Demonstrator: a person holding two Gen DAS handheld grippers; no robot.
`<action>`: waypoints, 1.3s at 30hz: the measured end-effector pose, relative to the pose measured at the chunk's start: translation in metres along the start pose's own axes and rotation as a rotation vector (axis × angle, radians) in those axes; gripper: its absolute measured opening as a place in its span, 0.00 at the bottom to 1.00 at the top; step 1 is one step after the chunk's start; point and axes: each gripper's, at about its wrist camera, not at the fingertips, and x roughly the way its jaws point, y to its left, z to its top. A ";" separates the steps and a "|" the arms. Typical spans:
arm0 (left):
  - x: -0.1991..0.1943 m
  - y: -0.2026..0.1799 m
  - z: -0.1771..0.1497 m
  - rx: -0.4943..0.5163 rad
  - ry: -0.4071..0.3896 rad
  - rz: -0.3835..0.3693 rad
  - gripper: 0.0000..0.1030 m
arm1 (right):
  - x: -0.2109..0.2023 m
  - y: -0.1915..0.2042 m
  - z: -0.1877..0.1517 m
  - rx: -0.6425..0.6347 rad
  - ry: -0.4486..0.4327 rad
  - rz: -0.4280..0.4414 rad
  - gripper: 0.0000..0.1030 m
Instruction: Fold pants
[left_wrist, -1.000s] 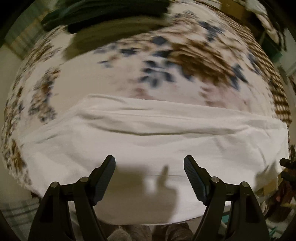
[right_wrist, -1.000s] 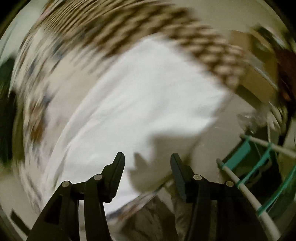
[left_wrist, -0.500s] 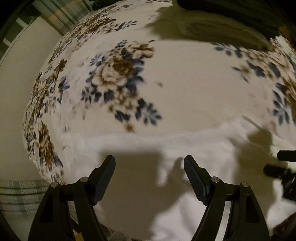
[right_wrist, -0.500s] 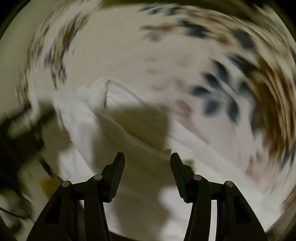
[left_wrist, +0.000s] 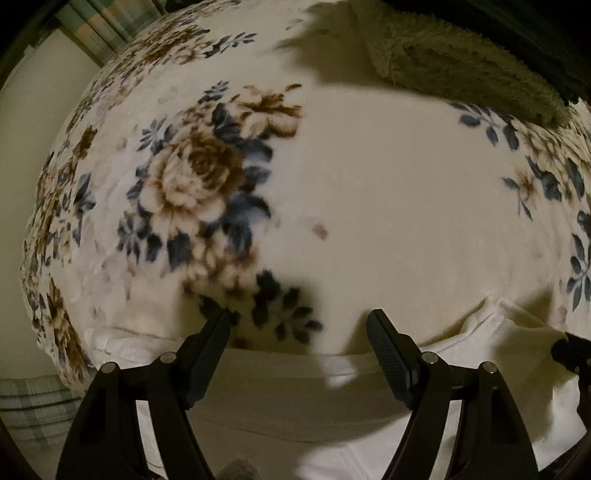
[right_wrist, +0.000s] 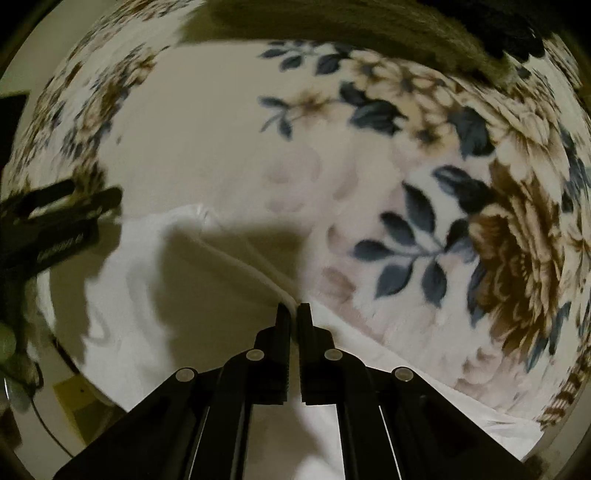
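White pants (left_wrist: 288, 402) lie flat on a floral blanket (left_wrist: 369, 184), along its near edge. My left gripper (left_wrist: 299, 321) hangs open over the pants' far edge, pointing steeply down, with nothing between its fingers. In the right wrist view a raised fold of the pants (right_wrist: 236, 254) runs straight into my right gripper (right_wrist: 293, 310), which is shut on that fabric edge. The right gripper's black tips (left_wrist: 572, 350) show at the right rim of the left wrist view. The left gripper (right_wrist: 107, 205) shows at the left of the right wrist view.
An olive fuzzy cloth (left_wrist: 461, 62) and a dark garment (left_wrist: 517, 22) lie at the far side of the blanket. The bed's left edge drops to a beige floor (left_wrist: 22, 147). Plaid fabric (left_wrist: 33, 406) sits low at the left.
The left gripper slid sideways along the pants and sank a little, still open. The right gripper swung across, rolled, and shut on the pants' raised edge.
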 end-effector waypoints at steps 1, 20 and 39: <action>0.000 0.001 0.000 0.001 -0.003 0.001 0.73 | 0.004 -0.004 0.002 0.021 0.012 0.004 0.04; -0.008 0.173 -0.113 -0.390 0.127 -0.030 0.73 | -0.006 0.015 -0.122 0.438 0.121 0.241 0.75; 0.000 0.238 -0.103 -0.482 0.016 -0.283 0.11 | 0.028 0.083 -0.117 0.562 0.103 0.024 0.75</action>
